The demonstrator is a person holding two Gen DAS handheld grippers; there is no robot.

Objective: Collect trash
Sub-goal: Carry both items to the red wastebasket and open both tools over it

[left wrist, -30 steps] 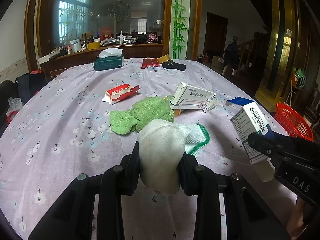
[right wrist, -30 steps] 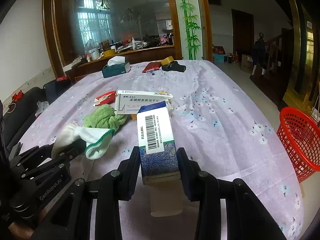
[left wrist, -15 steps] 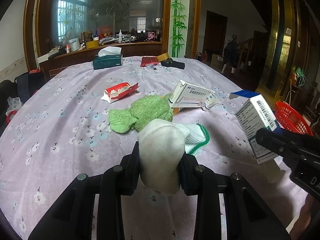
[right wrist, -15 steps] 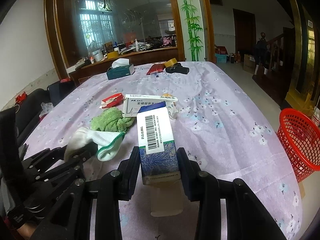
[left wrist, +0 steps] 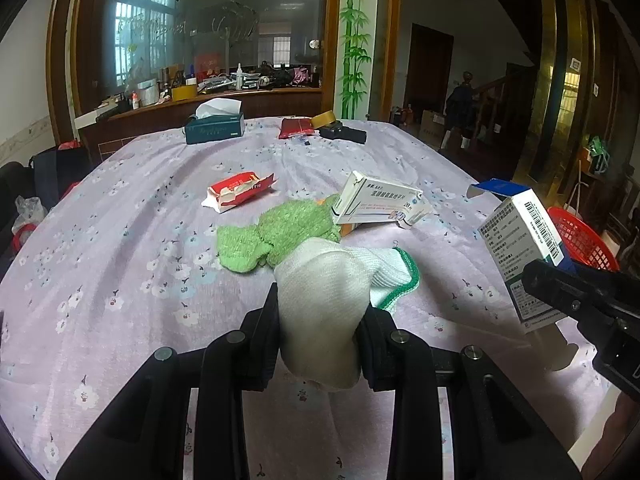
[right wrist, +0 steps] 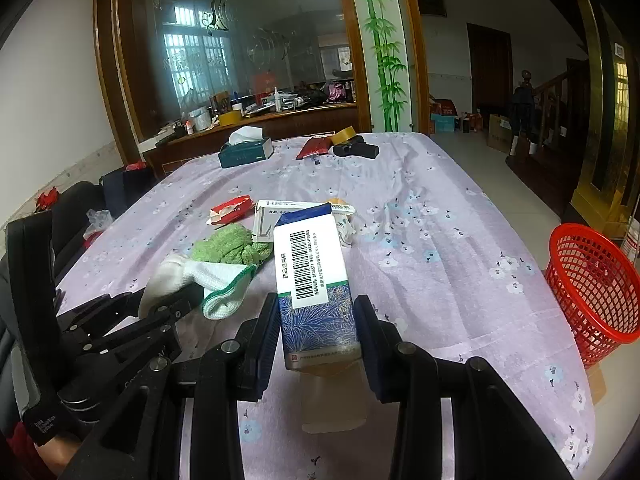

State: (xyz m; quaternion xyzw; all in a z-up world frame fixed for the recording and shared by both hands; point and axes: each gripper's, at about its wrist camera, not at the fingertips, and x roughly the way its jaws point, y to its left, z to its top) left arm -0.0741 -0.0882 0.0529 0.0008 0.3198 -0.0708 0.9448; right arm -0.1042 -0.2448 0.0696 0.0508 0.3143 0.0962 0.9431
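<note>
My left gripper (left wrist: 318, 316) is shut on a white sock with a green cuff (left wrist: 332, 292), held above the table; it also shows in the right wrist view (right wrist: 188, 276). My right gripper (right wrist: 316, 320) is shut on a blue and white medicine box with a barcode (right wrist: 310, 272), also visible in the left wrist view (left wrist: 524, 248). A green sock (left wrist: 276, 236), a torn red and white packet (left wrist: 238, 192) and a white medicine box (left wrist: 376, 202) lie on the purple flowered tablecloth (left wrist: 120, 240). A red mesh basket (right wrist: 592, 284) stands on the floor off the table's right edge.
At the far end of the table sit a green tissue box (left wrist: 214, 130), a red pouch (left wrist: 296, 128), a tape roll (left wrist: 324, 119) and a black object (left wrist: 344, 134). Dark bags (right wrist: 116, 188) sit left of the table. A cluttered wooden counter stands behind.
Both grippers have risen slightly and the right one, with its box, has shifted toward the right; the basket looms larger in the right wrist view. Both grips are unchanged.
</note>
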